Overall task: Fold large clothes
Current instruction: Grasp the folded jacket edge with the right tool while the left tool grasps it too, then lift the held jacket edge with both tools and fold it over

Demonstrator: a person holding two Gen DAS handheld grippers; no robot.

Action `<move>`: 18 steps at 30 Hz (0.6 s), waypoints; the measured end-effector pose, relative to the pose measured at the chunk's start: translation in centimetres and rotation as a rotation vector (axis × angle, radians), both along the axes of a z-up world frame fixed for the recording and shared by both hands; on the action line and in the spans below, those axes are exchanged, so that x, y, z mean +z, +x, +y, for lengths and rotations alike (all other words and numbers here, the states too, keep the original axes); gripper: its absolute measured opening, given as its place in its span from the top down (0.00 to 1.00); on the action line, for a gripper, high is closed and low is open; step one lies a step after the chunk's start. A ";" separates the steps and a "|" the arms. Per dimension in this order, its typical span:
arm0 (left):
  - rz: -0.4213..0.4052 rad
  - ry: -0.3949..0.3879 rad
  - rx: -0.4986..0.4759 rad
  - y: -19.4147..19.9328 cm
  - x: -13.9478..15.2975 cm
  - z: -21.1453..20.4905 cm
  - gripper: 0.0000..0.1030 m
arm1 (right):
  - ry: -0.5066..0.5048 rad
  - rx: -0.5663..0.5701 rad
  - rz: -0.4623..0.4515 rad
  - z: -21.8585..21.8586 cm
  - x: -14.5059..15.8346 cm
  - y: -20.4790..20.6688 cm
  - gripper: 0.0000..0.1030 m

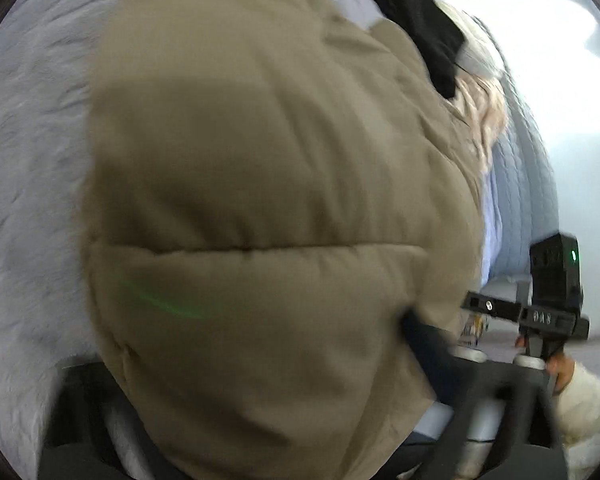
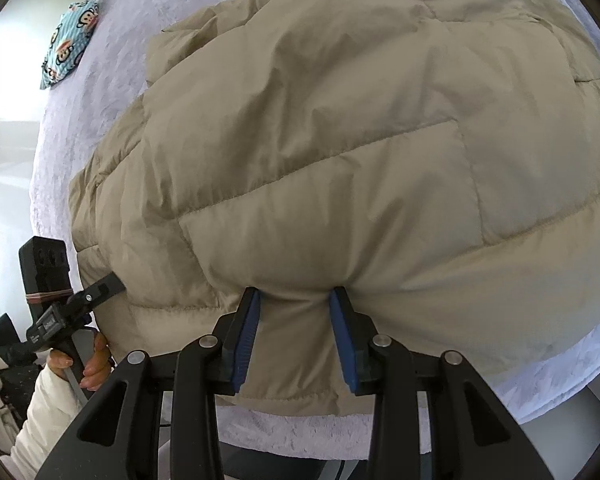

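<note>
Khaki quilted puffer jacket lying spread over a pale lavender fleecy blanket on a bed, filling most of both wrist views. Its shell is matte and softly creased, divided by stitched seams into wide padded panels that bulge between the stitch lines; the near hem is a flatter band with a line of stitching along its edge. Right gripper: blue-padded fingers pinch a gathered fold of the hem between them, the fabric puckering where they press. Left gripper, seen from the right wrist view at the jacket's left edge: one dark finger lies against the padding, held by a hand in a cream sleeve; whether it is clamped on cloth cannot be told, since the left wrist view is blurred and the jacket covers the fingers. Patterned blue cushion at the blanket's far left corner. Black garment beyond the jacket, in the left wrist view.
</note>
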State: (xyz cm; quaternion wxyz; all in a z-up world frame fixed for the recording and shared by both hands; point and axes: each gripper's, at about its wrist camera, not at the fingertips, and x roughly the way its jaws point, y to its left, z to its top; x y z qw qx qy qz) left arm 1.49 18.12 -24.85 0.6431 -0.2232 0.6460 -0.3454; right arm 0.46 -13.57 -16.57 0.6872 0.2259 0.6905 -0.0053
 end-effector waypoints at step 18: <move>-0.090 0.049 0.065 -2.6 14.0 -5.6 0.74 | 0.079 0.022 -0.223 -3.4 -2.0 7.1 0.93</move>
